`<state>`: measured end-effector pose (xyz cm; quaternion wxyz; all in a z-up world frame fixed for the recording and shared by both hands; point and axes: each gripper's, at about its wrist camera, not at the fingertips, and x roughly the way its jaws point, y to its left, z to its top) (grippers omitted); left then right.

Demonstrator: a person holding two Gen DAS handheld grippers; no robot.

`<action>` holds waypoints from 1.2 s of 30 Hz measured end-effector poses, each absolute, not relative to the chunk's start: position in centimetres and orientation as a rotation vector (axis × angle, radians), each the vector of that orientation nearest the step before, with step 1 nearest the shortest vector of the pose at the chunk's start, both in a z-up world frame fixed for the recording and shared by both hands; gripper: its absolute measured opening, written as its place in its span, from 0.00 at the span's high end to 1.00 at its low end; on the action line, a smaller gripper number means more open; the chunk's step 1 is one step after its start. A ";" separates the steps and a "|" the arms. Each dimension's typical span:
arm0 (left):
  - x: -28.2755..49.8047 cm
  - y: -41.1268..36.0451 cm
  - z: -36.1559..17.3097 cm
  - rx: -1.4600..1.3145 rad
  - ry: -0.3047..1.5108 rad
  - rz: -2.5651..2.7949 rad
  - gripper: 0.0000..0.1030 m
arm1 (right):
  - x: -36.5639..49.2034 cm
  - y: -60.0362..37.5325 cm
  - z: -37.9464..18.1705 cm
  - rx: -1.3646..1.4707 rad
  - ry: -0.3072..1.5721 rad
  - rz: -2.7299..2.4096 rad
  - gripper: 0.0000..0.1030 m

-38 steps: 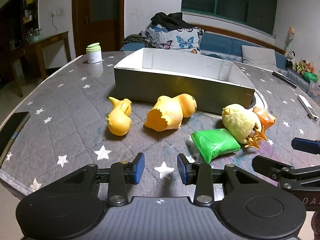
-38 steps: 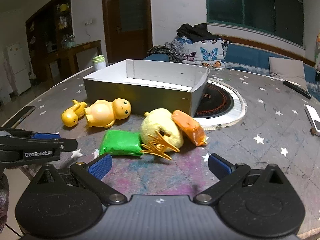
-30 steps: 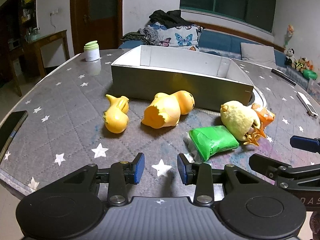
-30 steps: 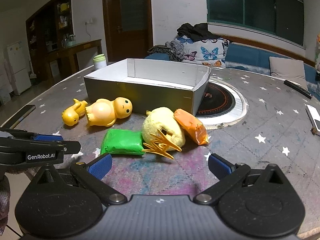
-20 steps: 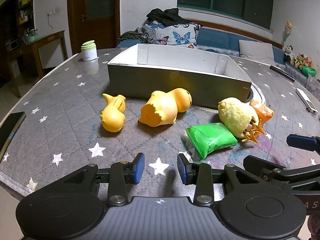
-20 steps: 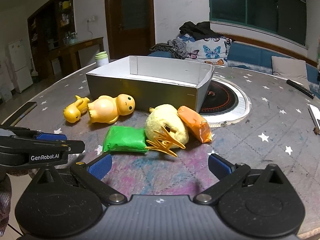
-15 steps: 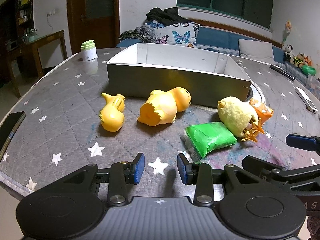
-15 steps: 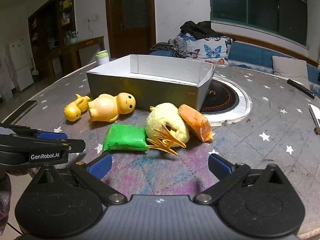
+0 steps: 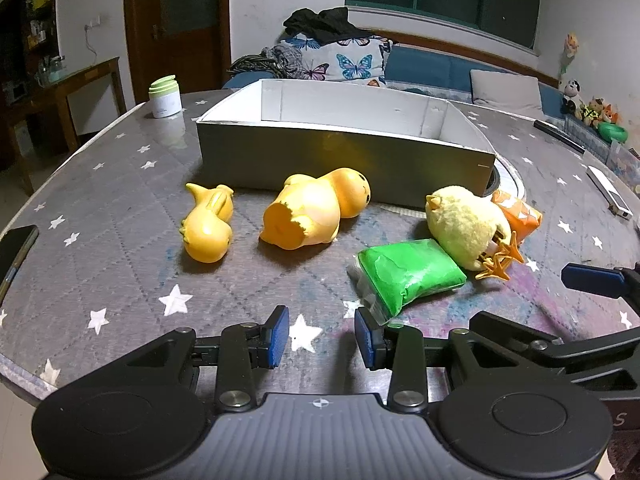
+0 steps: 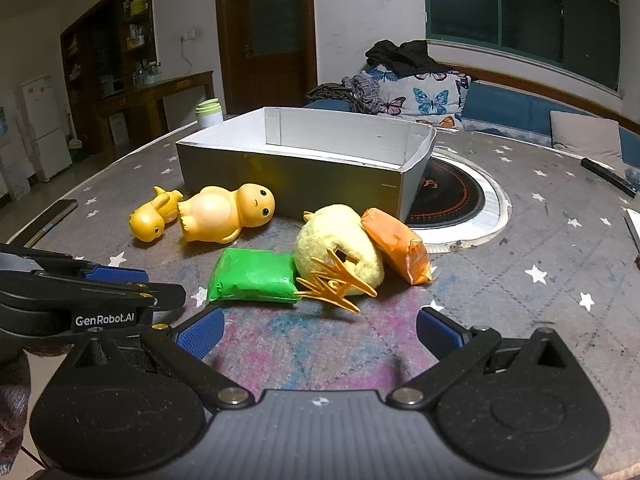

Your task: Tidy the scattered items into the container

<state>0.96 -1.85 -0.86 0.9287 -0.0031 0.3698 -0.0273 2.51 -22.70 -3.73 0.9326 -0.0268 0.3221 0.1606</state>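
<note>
Nothing is in the box (image 10: 304, 142) yet; the five items lie on the counter (image 10: 560, 248) in front of its near wall. The right tongs (image 10: 316, 334) gape wide and empty near the plush chick (image 10: 340, 240), with the green packet (image 10: 254, 276) touching it; squeeze the plush body, not its thin orange feet. The left tongs (image 9: 322, 338) are narrowly parted, holding nothing. Only the left view shows the big duck's (image 9: 316, 210) broken base; only the right shows its face.
</note>
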 end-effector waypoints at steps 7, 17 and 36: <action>1.4 -2.0 -1.0 -0.007 0.768 -0.062 0.62 | 2.9 -22.8 -4.0 -0.046 0.665 0.330 0.00; 1.9 -2.0 -1.0 -0.007 0.774 -0.061 0.62 | 3.4 -22.9 -4.4 -0.037 0.672 0.336 0.00; 2.2 -2.3 -1.0 0.003 0.778 -0.063 0.62 | 3.8 -23.2 -4.5 -0.026 0.676 0.327 0.00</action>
